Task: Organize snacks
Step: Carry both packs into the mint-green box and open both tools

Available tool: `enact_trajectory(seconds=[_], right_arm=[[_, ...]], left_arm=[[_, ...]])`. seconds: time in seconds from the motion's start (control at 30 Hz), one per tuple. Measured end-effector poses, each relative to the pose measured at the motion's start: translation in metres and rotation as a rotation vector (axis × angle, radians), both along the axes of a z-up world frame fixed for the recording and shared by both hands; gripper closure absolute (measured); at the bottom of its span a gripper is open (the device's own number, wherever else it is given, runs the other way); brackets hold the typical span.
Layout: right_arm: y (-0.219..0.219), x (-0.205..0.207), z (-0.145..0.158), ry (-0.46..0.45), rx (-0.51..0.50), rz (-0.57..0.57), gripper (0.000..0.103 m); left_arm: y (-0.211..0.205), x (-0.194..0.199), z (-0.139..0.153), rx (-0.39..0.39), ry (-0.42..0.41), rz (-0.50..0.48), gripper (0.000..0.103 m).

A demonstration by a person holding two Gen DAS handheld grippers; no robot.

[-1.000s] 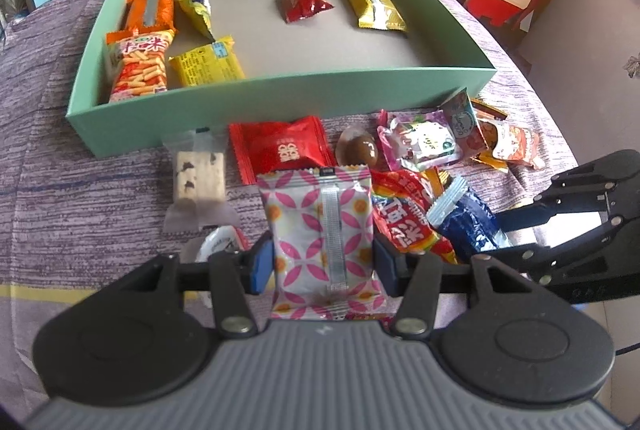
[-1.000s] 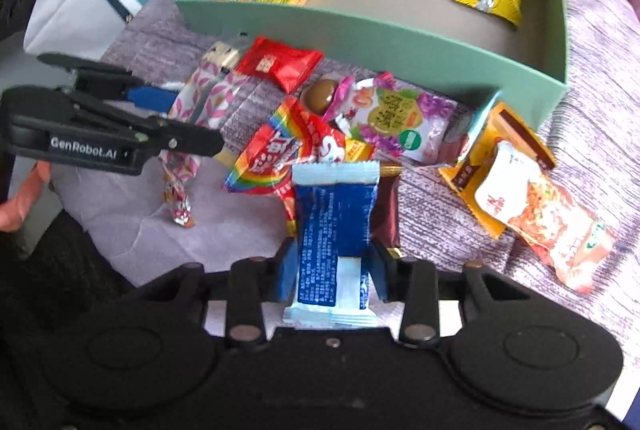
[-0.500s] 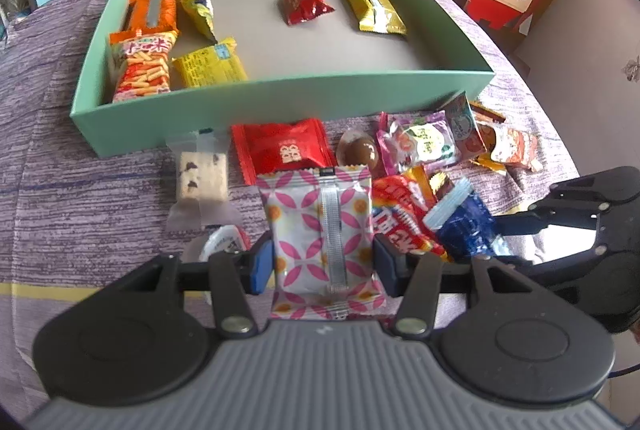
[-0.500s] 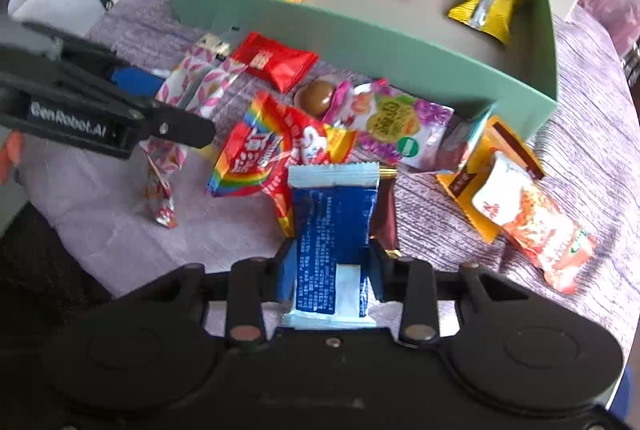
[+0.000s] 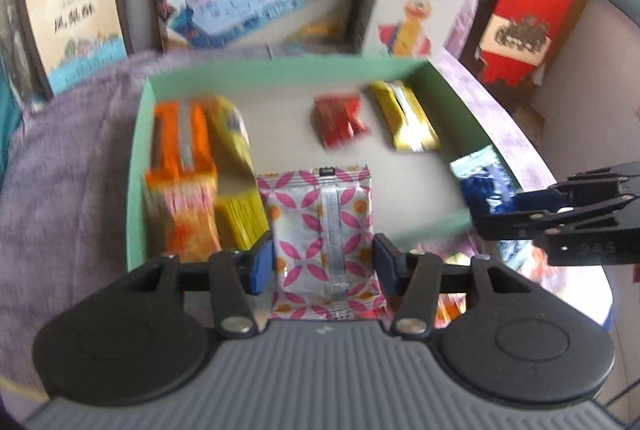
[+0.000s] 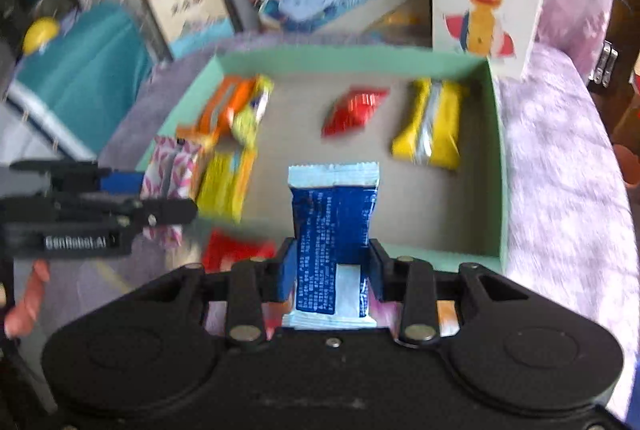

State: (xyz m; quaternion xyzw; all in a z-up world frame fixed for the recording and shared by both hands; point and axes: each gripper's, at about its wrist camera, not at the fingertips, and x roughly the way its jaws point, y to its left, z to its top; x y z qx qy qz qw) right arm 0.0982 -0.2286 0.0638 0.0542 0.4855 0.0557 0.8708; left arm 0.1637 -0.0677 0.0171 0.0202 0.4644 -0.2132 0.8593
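left gripper (image 5: pixel 323 258) pinches the pink packet (image 5: pixel 322 226), right gripper (image 6: pixel 331 269) the blue packet (image 6: pixel 333 230), above the green box (image 6: pixel 496 134); released early, either could land outside it.

Left wrist view: sits behind its own fingers, looks forward and down into the green tray (image 5: pixel 136 166) from the near-left side, close. Right wrist view: same forward-down aim, from the tray's (image 6: pixel 502 166) near-right side, close. Shared: tray interior, red packet (image 5: pixel 338 122) (image 6: pixel 354 110), gold packet (image 5: pixel 404 120) (image 6: pixel 430 126), boxes behind. Each view catches the other gripper at its edge.
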Motion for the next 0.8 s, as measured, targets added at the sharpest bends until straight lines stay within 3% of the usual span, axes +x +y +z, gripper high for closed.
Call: enact_trajectory(seconds=[0.13, 0.37, 0.5, 0.57, 0.6, 0.63, 0.67, 0.8], right_arm=[[0.004, 0.057, -0.005, -0.029, 0.043, -0.055, 0.067], [0.01, 0.141, -0.036, -0.031, 0.134, -0.136, 0.067], [0.01, 0.168, -0.052, -0.011, 0.152, -0.15, 0.067], [0.01, 0.183, -0.062, -0.009, 0.159, -0.148, 0.064], [0.011, 0.185, -0.064, -0.006, 0.166, -0.147, 0.059], [0.011, 0.189, -0.066, -0.004, 0.172, -0.147, 0.04], [0.011, 0.187, -0.065, -0.013, 0.166, -0.149, 0.024], [0.009, 0.175, -0.057, -0.048, 0.168, -0.149, 0.013]], left_arm=[[-0.01, 0.047, 0.002, 0.032, -0.038, 0.01, 0.052], [-0.023, 0.114, -0.028, 0.063, -0.022, 0.038, 0.052], [-0.024, 0.137, -0.043, 0.073, -0.009, 0.05, 0.051], [-0.024, 0.146, -0.048, 0.079, -0.014, 0.064, 0.045], [-0.024, 0.15, -0.05, 0.081, -0.018, 0.075, 0.037], [-0.024, 0.153, -0.052, 0.086, -0.017, 0.091, 0.015], [-0.022, 0.154, -0.052, 0.09, -0.027, 0.111, 0.005], [-0.019, 0.152, -0.054, 0.082, -0.023, 0.125, 0.004]])
